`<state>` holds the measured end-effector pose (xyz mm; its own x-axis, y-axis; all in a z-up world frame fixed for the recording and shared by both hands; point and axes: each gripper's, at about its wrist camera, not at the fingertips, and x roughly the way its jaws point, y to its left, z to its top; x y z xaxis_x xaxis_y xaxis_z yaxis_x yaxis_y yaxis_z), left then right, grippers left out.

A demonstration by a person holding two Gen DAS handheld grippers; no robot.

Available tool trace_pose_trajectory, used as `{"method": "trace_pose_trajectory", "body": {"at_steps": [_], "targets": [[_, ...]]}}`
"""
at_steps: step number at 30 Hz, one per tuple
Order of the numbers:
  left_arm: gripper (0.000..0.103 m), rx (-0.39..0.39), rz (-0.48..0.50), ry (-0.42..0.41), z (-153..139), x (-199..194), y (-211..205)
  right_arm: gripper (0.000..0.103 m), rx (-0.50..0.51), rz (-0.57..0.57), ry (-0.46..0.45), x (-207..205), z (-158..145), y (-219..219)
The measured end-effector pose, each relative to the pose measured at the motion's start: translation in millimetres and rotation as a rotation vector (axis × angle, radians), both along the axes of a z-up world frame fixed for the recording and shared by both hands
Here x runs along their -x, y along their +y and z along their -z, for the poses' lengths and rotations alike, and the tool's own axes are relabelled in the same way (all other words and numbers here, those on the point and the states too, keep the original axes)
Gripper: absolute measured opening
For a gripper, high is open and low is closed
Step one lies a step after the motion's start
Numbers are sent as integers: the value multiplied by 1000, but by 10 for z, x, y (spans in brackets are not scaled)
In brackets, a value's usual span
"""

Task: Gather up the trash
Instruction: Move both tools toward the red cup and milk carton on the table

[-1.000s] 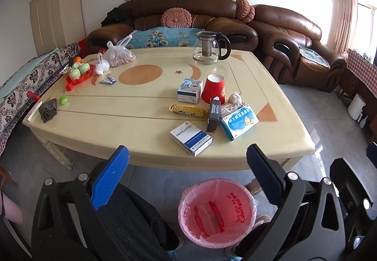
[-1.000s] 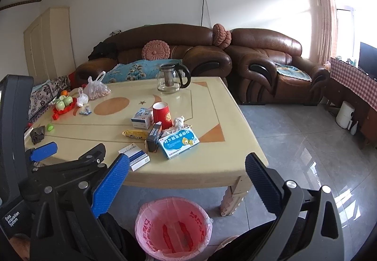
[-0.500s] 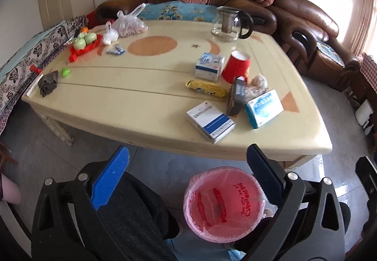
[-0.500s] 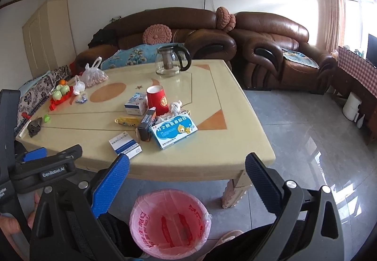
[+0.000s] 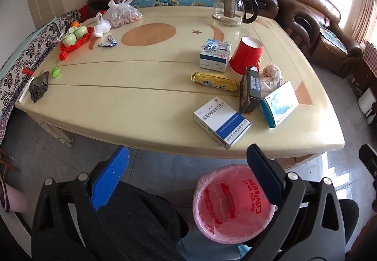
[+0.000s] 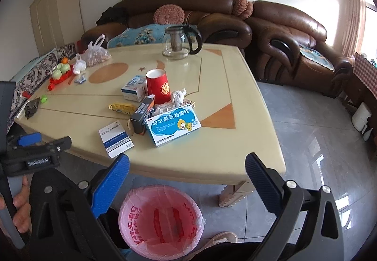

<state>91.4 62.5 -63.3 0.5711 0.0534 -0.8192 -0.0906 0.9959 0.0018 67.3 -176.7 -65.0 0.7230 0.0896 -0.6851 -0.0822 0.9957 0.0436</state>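
Both the left gripper [image 5: 186, 176] and the right gripper [image 6: 186, 176] hung with jaws spread wide, holding nothing. On the table [image 5: 141, 105], medicine boxes [image 5: 221, 123], a red paper cup [image 5: 246, 55] and crumpled tissue [image 5: 272, 76] clustered at 1 o'clock; the pink-lined trash bin [image 5: 235, 204] stood on the floor at 5 o'clock.

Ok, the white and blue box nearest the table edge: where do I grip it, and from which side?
The white and blue box lies flat near the front edge, clear of its neighbours. Come from above with the left gripper and set the jaws across its two long sides, the narrower span.
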Motion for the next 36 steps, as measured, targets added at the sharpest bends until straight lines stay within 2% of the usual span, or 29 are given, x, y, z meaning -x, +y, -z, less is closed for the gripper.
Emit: {"method": "trace_pose_trajectory", "body": {"at_steps": [8,15,23,29,36], "targets": [[98,-33,-1,15,-33,-341,70,96,0,-42,37,-344,54,45],[98,-76,40,38,-44,-730,43,96,11,-89,34,-700,47,136],[98,-93,70,78,64,-1173,-3,96,6,-120,66,-1157,113,164],[98,-48,127,133,170,-1566,-28,96,-11,-180,69,-1476,151,210],[98,-98,202,151,270,-2002,-156,96,-1,-257,88,-1875,256,292]]}}
